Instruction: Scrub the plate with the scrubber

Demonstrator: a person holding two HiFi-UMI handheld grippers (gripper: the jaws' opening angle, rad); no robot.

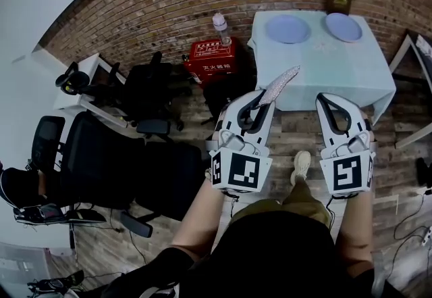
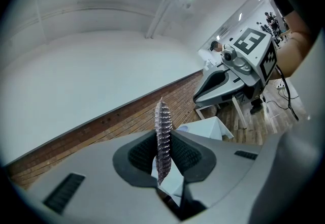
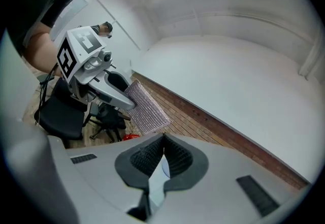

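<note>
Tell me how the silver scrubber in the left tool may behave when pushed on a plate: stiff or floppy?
Probably fairly stiff: the scrubber sticks out of the left tool without drooping. It looks thin and meshy, so it is likely light and bendable under pressure. Its rough weave should hardly slip.

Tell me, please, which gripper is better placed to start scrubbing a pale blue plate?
Left, I think: the left gripper is shut on the silvery mesh scrubber; the right gripper is shut, empty.
</note>
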